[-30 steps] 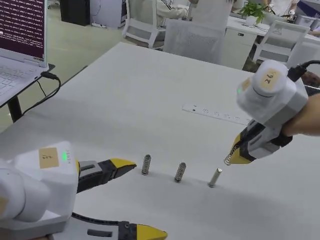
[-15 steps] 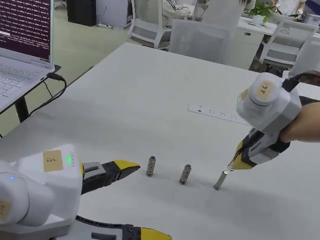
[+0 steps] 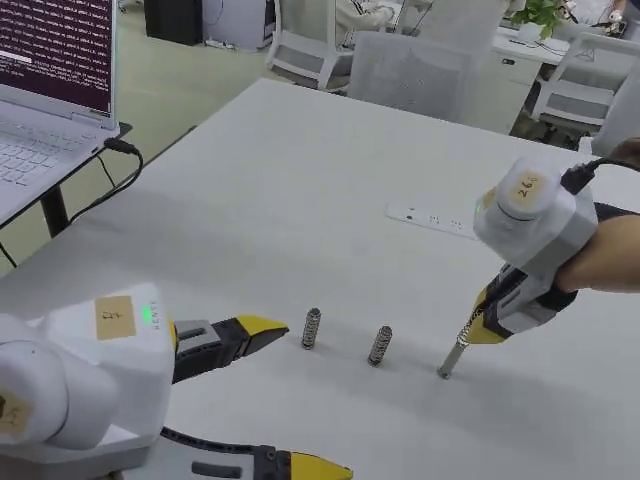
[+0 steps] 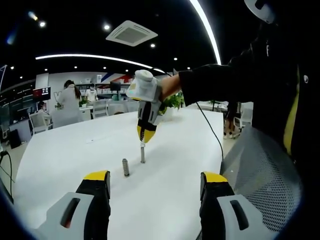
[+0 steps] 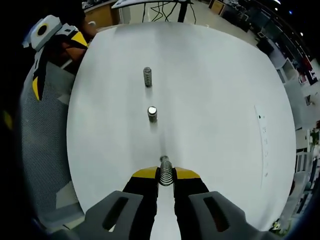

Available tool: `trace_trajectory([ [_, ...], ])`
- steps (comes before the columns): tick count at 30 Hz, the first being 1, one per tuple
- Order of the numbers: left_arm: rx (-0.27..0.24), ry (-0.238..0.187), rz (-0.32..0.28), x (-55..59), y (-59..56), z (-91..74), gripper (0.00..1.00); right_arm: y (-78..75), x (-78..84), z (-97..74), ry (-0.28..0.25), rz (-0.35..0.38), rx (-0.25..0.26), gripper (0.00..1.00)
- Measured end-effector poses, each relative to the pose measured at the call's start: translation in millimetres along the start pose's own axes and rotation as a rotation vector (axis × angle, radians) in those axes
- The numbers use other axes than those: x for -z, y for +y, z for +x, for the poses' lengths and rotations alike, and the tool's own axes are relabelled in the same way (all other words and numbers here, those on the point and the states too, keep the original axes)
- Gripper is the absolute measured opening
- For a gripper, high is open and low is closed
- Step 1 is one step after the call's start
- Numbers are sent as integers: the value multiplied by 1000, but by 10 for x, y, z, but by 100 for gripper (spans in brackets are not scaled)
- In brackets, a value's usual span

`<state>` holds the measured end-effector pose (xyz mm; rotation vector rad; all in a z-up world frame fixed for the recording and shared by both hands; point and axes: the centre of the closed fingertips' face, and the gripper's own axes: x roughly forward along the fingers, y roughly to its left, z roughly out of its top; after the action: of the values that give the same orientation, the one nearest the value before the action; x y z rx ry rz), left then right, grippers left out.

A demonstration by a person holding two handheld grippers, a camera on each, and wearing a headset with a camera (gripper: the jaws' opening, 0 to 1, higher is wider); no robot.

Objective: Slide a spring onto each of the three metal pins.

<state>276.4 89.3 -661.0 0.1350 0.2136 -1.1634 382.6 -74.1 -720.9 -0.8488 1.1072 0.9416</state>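
Three metal pins stand in a row on the white table (image 3: 300,180). A spring sits on the left pin (image 3: 311,328) and another on the middle pin (image 3: 380,345). My right gripper (image 3: 488,326) is shut on a third spring (image 3: 466,327), held at the top of the right pin (image 3: 449,361), whose lower shaft is bare. In the right gripper view the spring (image 5: 165,175) sits between the jaws, over the pin top (image 5: 164,159). My left gripper (image 3: 300,395) stands open and holds nothing, left of the row. Its wide-apart jaws (image 4: 155,192) face the pin (image 4: 143,152).
A laptop (image 3: 50,80) with a cable (image 3: 110,185) sits on a side desk at the left. A white power strip (image 3: 432,220) lies on the table behind the pins. Mesh chairs (image 3: 420,70) stand at the table's far edge.
My right gripper has come down and slightly left with the spring, from beside the right pin to its top. The left gripper has stayed put; the head camera shifted.
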Motion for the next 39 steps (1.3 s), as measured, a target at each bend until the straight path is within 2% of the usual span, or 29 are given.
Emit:
trace_trajectory([
  [15,-10,5,-3,14,25,-9,68,-32,10,100,9,-1,-21,9],
  [34,-15,19,-2,28,40,-8,67,58,121,483,22,25,-45,9],
  [39,-18,19,-2,29,43,-11,66,61,176,526,41,21,-48,9],
])
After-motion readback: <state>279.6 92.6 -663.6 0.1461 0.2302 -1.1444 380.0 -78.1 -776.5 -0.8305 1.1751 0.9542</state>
